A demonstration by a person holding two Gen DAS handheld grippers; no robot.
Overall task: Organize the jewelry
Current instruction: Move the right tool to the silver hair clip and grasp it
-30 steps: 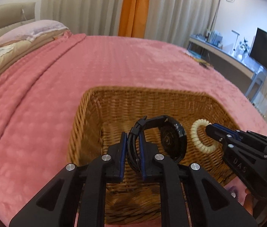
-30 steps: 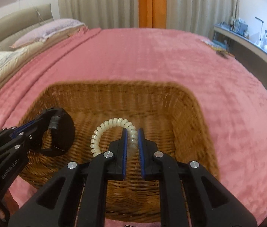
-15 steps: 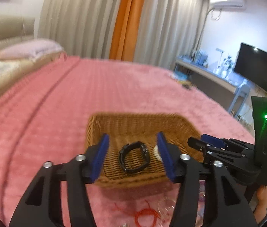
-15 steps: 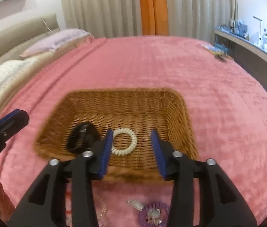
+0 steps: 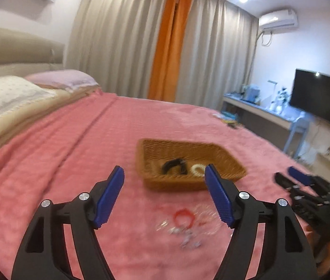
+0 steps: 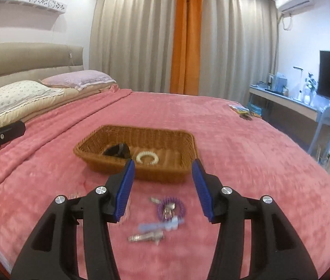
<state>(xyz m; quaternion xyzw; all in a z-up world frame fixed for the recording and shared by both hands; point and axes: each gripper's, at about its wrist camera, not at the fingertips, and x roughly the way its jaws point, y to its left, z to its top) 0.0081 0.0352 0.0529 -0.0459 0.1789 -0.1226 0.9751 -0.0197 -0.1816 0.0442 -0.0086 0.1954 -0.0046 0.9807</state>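
Note:
A wicker basket [image 5: 230,163] [image 6: 165,175] stands on the pink bed. In it lie a black watch [image 5: 173,165] [image 6: 118,151] and a cream coil bracelet [image 5: 196,170] [image 6: 146,158]. My left gripper [image 5: 163,177] is open and empty, held back from the basket. My right gripper [image 6: 162,170] is open and empty, also back from it. On the blanket near me lie a red ring bracelet [image 5: 183,217], small clear pieces [image 5: 188,235], a purple coil bracelet [image 6: 170,207], a blue piece [image 6: 162,225] and a silver clip [image 6: 145,236].
The pink blanket [image 6: 235,140] covers the wide bed. Pillows [image 6: 18,95] lie at the far left. A desk with a TV [image 5: 319,98] stands to the right. My right gripper shows at the right edge of the left wrist view [image 5: 305,186].
Both grippers let go of the watch and the cream bracelet into the basket, opened, and drew back and up. The loose jewelry on the blanket came into view.

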